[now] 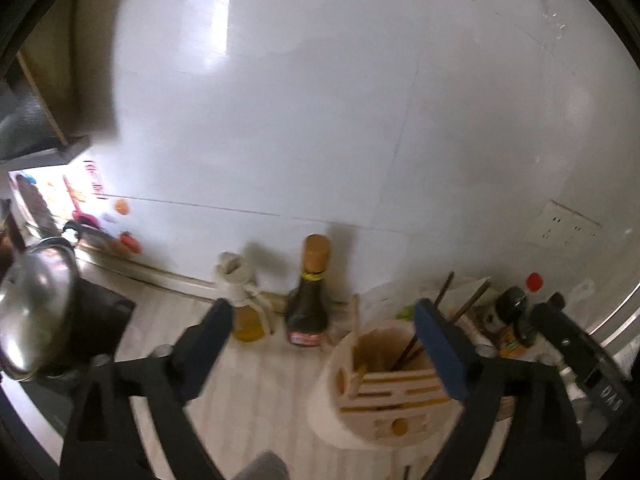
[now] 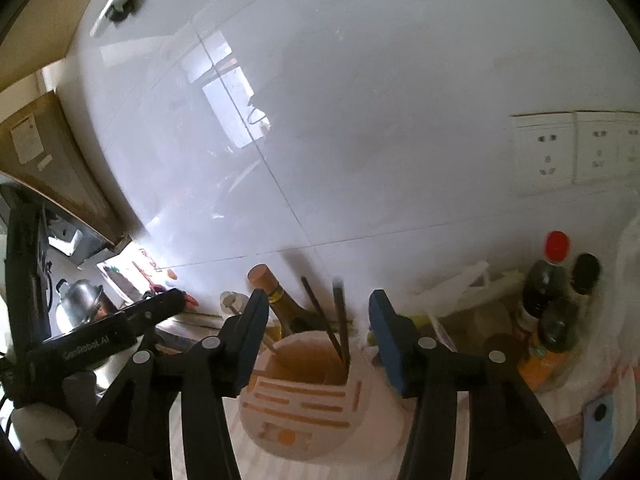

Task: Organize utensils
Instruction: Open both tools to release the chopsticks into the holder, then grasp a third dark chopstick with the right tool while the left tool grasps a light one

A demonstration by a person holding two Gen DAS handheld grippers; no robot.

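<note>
A round pale wooden utensil holder (image 1: 384, 412) (image 2: 312, 400) with slots in its top stands on the counter by the white tiled wall. Dark chopsticks (image 2: 342, 328) (image 1: 408, 354) lean upright in its open well. My right gripper (image 2: 320, 300) hovers just above the holder's far rim, jaws open, and the chopsticks stand in the gap untouched by the pads. My left gripper (image 1: 324, 312) is wide open and empty, with the holder under its right finger (image 1: 440, 352). Each gripper's black body shows at the edge of the other's view.
A dark sauce bottle (image 1: 308, 312) and a yellow oil bottle (image 1: 248, 312) stand against the wall behind the holder. A steel kettle (image 1: 36, 300) sits at the left. Several bottles (image 2: 552, 312) and a plastic bag (image 2: 460, 284) crowd the right, below wall sockets (image 2: 548, 156).
</note>
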